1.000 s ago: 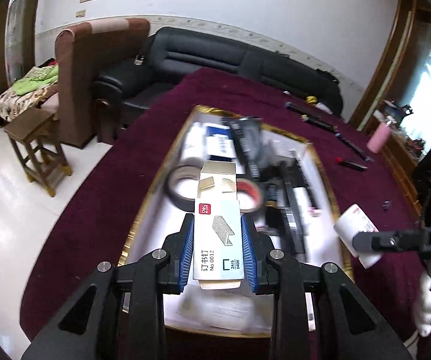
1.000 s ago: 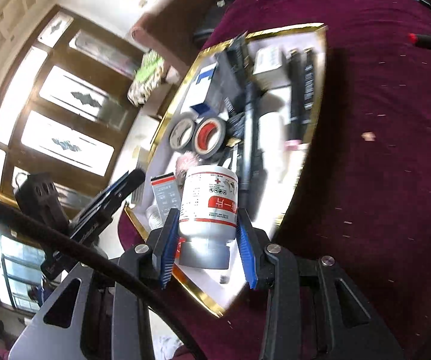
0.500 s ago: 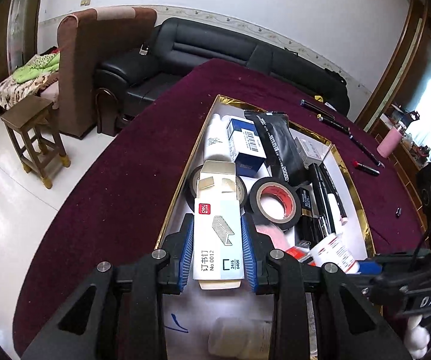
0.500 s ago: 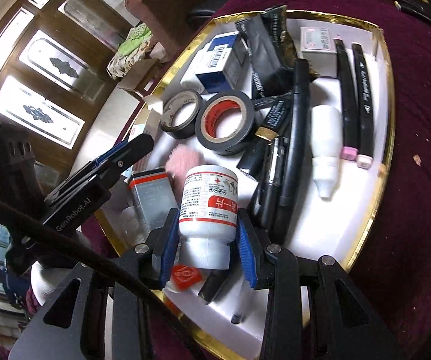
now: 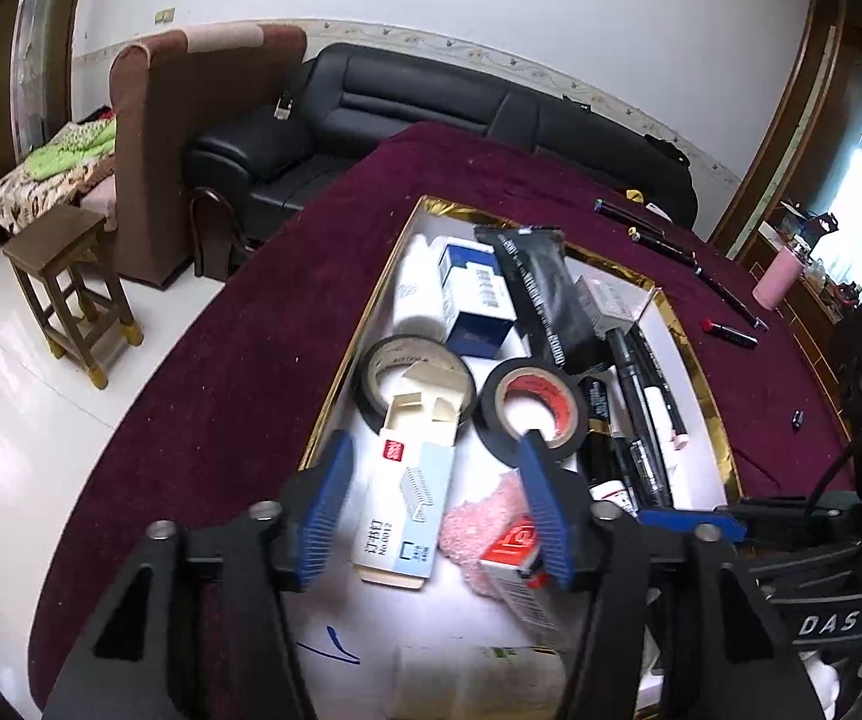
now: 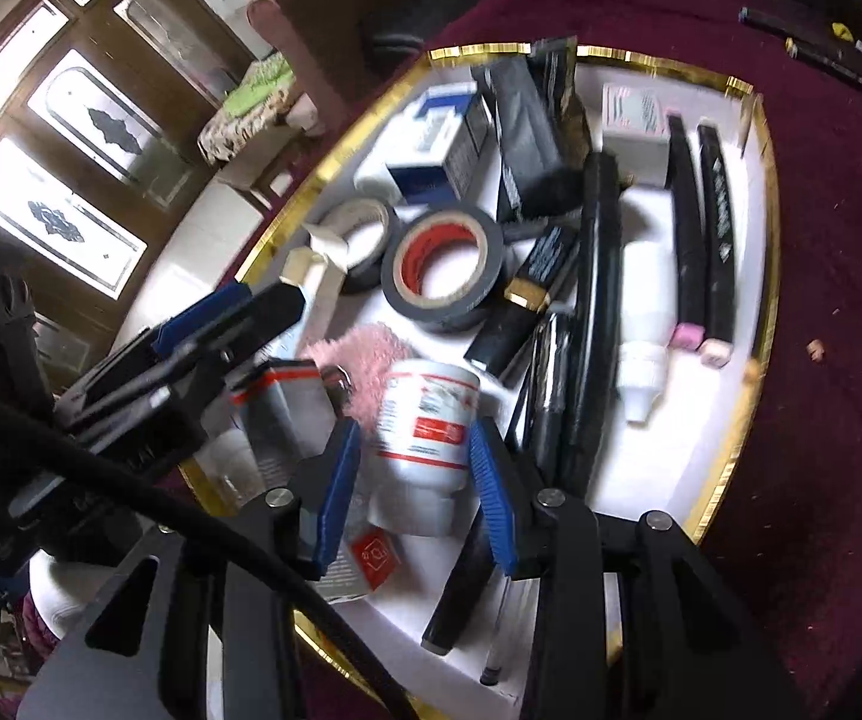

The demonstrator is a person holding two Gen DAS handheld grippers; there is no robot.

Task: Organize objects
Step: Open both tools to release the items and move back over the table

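A gold-rimmed white tray on the maroon table holds several items. My left gripper is open; the staple box lies free in the tray between its jaws, its flap open. My right gripper is open around the white medicine bottle, which lies tilted in the tray with small gaps to the blue pads. The left gripper also shows in the right wrist view.
The tray holds two tape rolls, a blue box, black pens and markers, a white squeeze bottle and a pink puff. Loose pens lie on the cloth. A sofa and stool stand beyond.
Both grippers have opened. The staple box has dropped from the left jaws into the tray, and the medicine bottle has been let go by the right jaws and tilts in the tray.
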